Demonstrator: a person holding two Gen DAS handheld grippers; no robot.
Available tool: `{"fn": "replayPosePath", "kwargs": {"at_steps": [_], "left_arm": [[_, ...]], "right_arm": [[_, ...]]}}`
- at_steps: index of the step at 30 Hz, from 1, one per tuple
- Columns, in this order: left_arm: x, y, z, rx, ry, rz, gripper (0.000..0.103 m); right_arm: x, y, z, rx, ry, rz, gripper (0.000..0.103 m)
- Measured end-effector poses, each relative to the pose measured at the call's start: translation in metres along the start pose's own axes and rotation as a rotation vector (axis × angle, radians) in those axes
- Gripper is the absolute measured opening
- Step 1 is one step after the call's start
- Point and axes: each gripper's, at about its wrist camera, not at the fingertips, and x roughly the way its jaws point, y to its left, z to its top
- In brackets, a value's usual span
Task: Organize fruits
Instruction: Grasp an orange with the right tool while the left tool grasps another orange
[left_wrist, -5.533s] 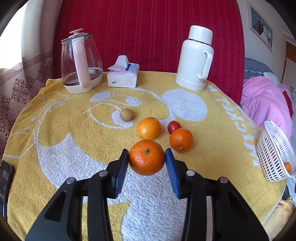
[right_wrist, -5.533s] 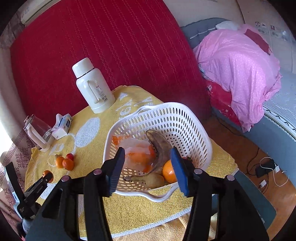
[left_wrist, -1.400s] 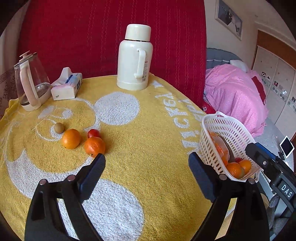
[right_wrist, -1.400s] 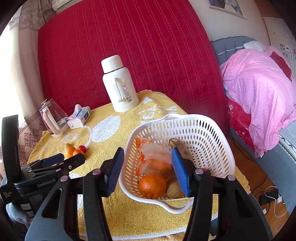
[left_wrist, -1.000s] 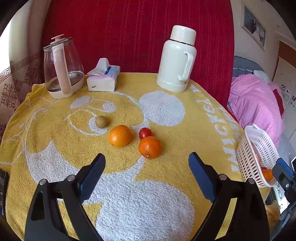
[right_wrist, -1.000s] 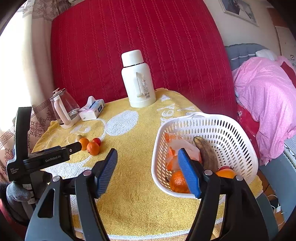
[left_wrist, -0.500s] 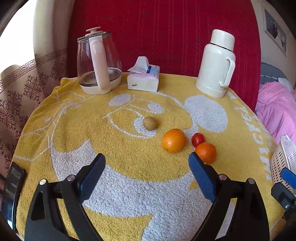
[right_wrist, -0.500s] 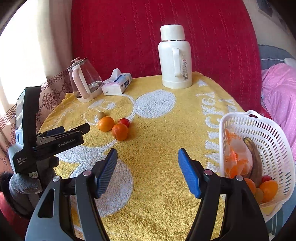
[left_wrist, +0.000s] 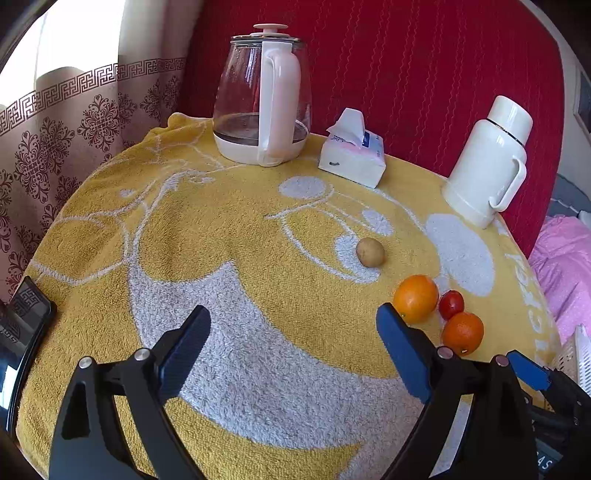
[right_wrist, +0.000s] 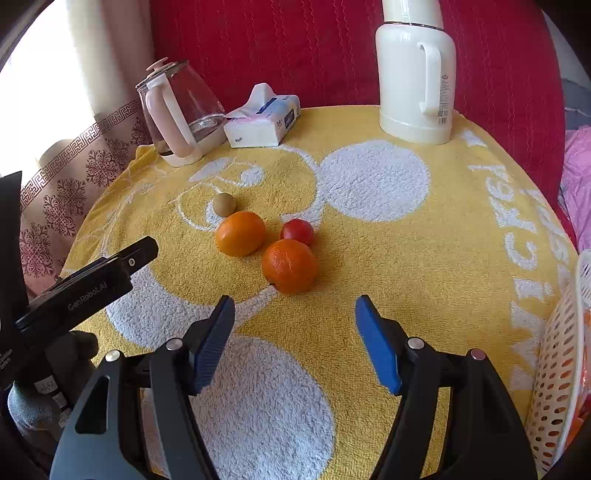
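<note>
On the yellow towel lie a dark orange (right_wrist: 290, 270), a lighter orange (right_wrist: 240, 233), a small red fruit (right_wrist: 297, 231) and a brown kiwi (right_wrist: 224, 204). They also show in the left wrist view: dark orange (left_wrist: 462, 332), lighter orange (left_wrist: 415, 297), red fruit (left_wrist: 451, 304), kiwi (left_wrist: 370, 252). My right gripper (right_wrist: 295, 339) is open and empty, just in front of the dark orange. My left gripper (left_wrist: 291, 350) is open and empty, left of the fruits. The white basket (right_wrist: 561, 369) with fruit sits at the right edge.
A glass kettle (left_wrist: 262, 99), a tissue pack (left_wrist: 352, 157) and a white thermos (left_wrist: 487, 158) stand along the back of the table, before a red quilted backing. A dark phone (left_wrist: 22, 317) lies at the left edge. A pink bed (left_wrist: 569, 266) is at right.
Both grippers have swung left from the basket toward the fruit group. The left gripper let the big orange go into the basket earlier and is now empty. The right gripper has come close to the dark orange.
</note>
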Motion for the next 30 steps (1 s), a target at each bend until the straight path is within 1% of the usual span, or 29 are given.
{"fn": "replayPosePath", "kwargs": {"at_steps": [4,6,7,9,11,13,14,21,30], "left_arm": [[0.002,0.007,0.001,-0.032,0.009,0.005,0.091],[0.004,0.008,0.001,-0.040,0.016,0.008,0.091],[0.004,0.008,0.000,-0.043,0.019,0.009,0.091],[0.006,0.008,-0.001,-0.047,0.025,0.008,0.091],[0.007,0.008,-0.002,-0.045,0.030,0.007,0.091],[0.008,0.007,-0.003,-0.040,0.034,0.006,0.091],[0.008,0.007,-0.003,-0.038,0.034,0.005,0.091],[0.011,0.003,-0.004,-0.012,0.043,0.001,0.091],[0.012,-0.007,-0.007,0.038,0.032,0.005,0.091]], "right_arm": [[0.023,0.002,0.009,0.010,0.029,0.001,0.068],[0.029,0.003,0.012,0.013,0.034,0.004,0.061],[0.032,0.004,0.013,0.011,0.036,0.005,0.060],[0.036,0.006,0.014,0.006,0.034,0.007,0.053],[0.042,0.006,0.016,0.007,0.040,0.002,0.051],[0.047,0.007,0.018,0.007,0.043,-0.006,0.045],[0.048,0.006,0.018,0.005,0.043,-0.013,0.041],[0.040,0.004,0.011,-0.005,0.022,-0.023,0.040],[0.000,-0.020,-0.010,0.066,-0.056,-0.062,0.040]]}}
